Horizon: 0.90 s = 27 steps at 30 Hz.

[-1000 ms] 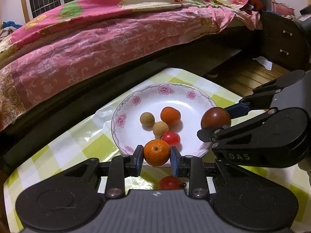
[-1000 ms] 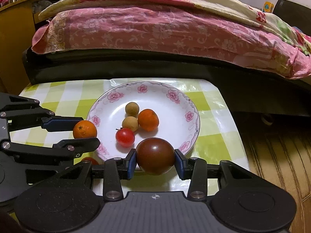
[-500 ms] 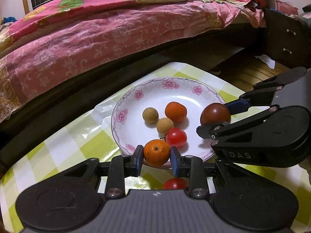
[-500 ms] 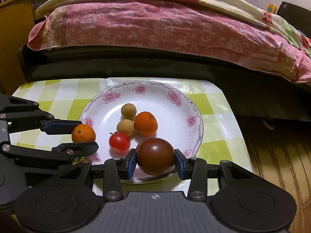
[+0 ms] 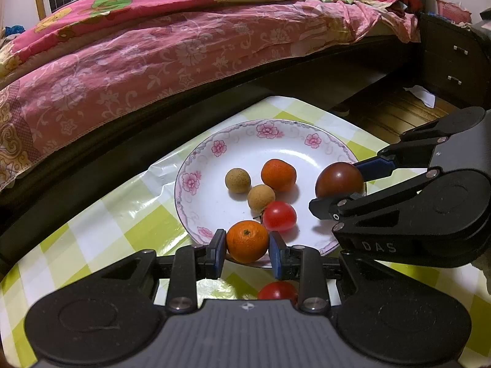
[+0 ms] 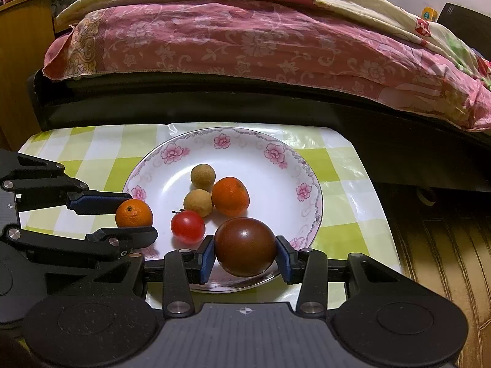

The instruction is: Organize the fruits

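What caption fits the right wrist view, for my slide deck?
Right gripper holds a dark brown tomato over the floral plate; left gripper brings a mandarin.

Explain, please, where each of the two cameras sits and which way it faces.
Left wrist: sits on the left gripper, looks forward along its jaws, shut on the small orange, toward the plate and bed; the right gripper shows at right.
Right wrist: sits on the right gripper, jaws shut on the dark tomato; the left gripper shows at left.
Shared: plate, both held fruits.

Dim warm indoor light, tablecloth (image 5: 135,211) glare, fisheye-bent edges, perhaps slightly soft
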Tool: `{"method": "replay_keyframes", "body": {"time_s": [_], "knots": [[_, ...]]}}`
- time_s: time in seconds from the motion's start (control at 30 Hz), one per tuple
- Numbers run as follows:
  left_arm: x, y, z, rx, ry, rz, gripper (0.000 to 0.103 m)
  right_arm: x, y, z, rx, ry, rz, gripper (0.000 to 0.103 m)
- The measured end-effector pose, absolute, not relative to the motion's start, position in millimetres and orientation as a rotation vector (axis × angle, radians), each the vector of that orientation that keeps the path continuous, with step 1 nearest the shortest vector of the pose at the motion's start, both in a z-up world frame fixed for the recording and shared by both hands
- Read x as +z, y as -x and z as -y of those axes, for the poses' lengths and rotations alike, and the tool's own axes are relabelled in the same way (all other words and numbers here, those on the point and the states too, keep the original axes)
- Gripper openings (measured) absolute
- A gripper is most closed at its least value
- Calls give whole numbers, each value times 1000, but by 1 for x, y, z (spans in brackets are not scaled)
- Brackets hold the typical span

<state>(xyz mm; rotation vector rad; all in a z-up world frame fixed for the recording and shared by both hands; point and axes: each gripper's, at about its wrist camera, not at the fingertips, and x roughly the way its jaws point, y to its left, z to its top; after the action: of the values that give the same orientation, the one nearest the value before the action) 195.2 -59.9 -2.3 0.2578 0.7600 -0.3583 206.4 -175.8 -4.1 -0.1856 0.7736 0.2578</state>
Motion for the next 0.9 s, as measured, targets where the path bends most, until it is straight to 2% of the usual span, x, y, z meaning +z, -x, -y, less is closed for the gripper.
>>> {"method": "replay_keyframes", "body": {"time_s": [0.8,0.9], "knots": [[-2,-195,61,-356,-264,-754,37,-5,-206,176,259,185,-768,39],[-1,-195,60,-355,-257,-754,38,-3,-204,177,251,189,-748,47]]}}
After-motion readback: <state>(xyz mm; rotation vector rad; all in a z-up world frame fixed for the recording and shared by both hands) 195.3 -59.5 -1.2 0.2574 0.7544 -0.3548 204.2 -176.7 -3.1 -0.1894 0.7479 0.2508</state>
